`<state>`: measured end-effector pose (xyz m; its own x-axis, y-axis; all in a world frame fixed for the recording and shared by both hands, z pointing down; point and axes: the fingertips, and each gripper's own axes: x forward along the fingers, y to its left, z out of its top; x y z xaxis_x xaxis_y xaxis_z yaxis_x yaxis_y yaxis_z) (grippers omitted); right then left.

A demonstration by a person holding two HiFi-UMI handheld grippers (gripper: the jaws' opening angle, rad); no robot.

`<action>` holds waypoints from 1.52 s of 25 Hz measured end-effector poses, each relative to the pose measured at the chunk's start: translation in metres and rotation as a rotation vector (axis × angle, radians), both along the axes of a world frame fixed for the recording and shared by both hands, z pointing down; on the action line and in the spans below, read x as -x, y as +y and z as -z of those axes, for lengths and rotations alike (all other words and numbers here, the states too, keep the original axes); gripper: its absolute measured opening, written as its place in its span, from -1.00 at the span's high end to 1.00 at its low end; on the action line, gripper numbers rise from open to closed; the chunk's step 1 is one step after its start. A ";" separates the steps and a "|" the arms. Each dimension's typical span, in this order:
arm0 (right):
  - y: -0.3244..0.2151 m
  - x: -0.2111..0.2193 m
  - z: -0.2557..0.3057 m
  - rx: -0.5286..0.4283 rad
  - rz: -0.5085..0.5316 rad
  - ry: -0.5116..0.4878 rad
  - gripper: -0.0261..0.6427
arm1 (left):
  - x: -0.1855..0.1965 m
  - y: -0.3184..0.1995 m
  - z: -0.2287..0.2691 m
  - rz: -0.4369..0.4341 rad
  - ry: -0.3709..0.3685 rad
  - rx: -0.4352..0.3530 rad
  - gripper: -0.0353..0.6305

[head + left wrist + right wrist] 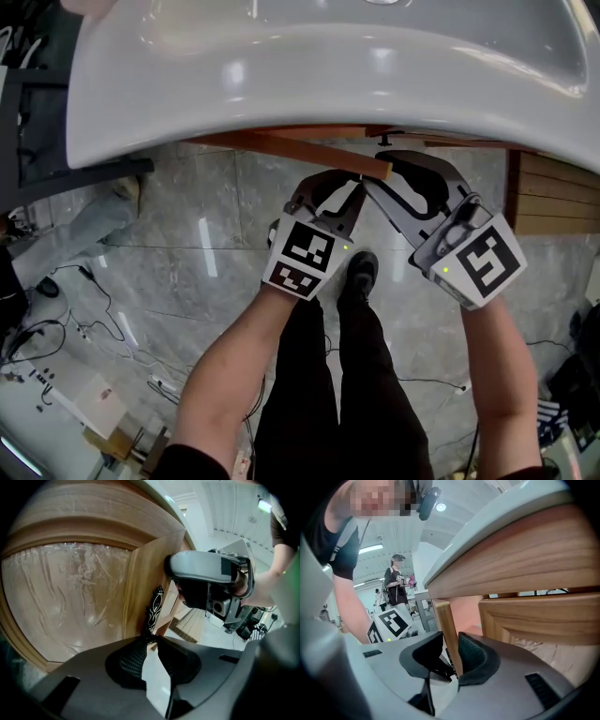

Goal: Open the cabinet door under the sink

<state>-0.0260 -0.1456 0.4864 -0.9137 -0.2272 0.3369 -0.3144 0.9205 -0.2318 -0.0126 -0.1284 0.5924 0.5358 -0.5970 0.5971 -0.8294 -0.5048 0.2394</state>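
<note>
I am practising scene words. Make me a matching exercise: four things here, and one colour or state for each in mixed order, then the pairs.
1 sink
2 cabinet door
3 door handle
4 floor

A black, pinched by the left gripper
B grey stone tiles
C glossy white
D wooden, ajar

Pairs: 1-C, 2-D, 3-A, 4-B

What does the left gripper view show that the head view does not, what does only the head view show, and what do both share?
Only the left gripper view: the dark ornate handle, pinched by the left gripper, and a film-covered panel. Only the head view: the white sink, the marble floor and the person's legs. Both: the open wooden door and both grippers, the right gripper at its edge, its jaws closing with that edge between them.
</note>
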 end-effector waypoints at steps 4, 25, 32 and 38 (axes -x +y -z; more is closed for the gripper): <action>0.025 0.006 -0.002 0.007 0.085 -0.006 0.59 | 0.009 0.021 -0.002 -0.004 0.003 -0.008 0.64; 0.166 0.049 0.000 0.041 0.098 -0.009 0.61 | 0.066 0.154 -0.005 0.004 -0.037 0.038 0.62; 0.216 0.081 -0.007 0.151 0.104 0.003 0.61 | 0.105 0.195 -0.006 -0.003 -0.077 0.052 0.59; 0.240 0.111 -0.009 0.229 0.092 -0.024 0.60 | 0.140 0.218 -0.007 0.028 -0.108 0.054 0.57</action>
<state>-0.1369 0.0948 0.4953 -0.9353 -0.0630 0.3483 -0.2237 0.8678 -0.4437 -0.1530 0.0896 0.5994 0.4498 -0.5764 0.6822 -0.8655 -0.4697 0.1737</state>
